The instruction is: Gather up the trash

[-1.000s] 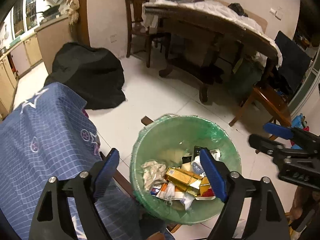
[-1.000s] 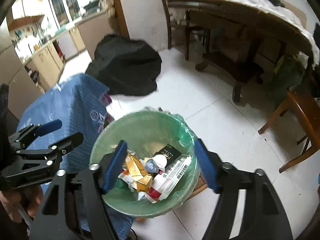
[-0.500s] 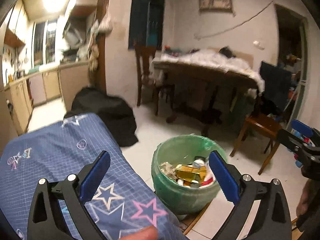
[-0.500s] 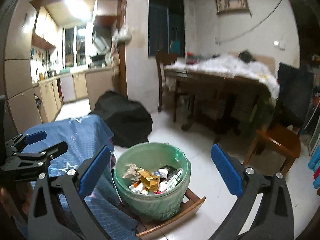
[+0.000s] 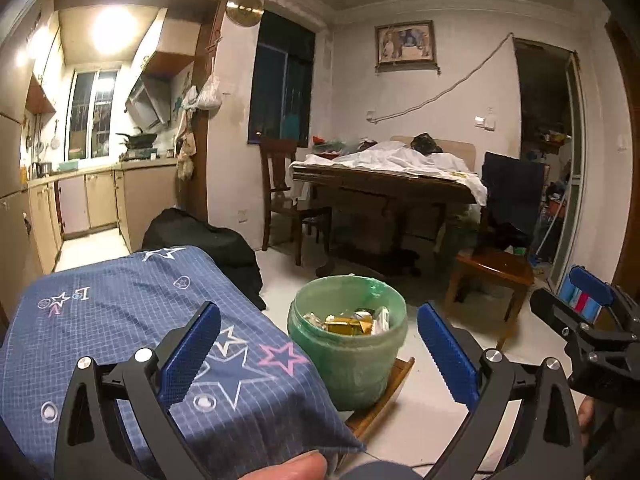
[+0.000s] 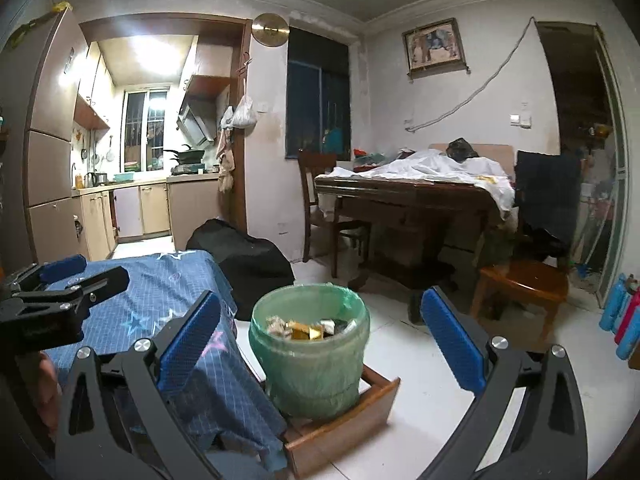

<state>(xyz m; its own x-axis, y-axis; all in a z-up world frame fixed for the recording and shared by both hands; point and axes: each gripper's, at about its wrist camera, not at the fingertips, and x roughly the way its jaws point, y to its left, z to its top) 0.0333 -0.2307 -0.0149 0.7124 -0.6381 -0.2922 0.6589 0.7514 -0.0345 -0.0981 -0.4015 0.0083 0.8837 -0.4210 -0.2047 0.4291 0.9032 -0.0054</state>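
Green trash bin (image 5: 347, 364), round, lined with a translucent green bag (image 6: 310, 364), upright on a low wooden tray (image 6: 340, 432) on the white floor. Heaped nearly to the rim with trash (image 5: 350, 322): crumpled gold foil wrappers, silvery and white packets. Just right of the blue star-printed cloth, near, in front of the far dining table.

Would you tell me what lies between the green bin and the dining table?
Only bare white floor between the bin and the table, clearest in the right wrist view.
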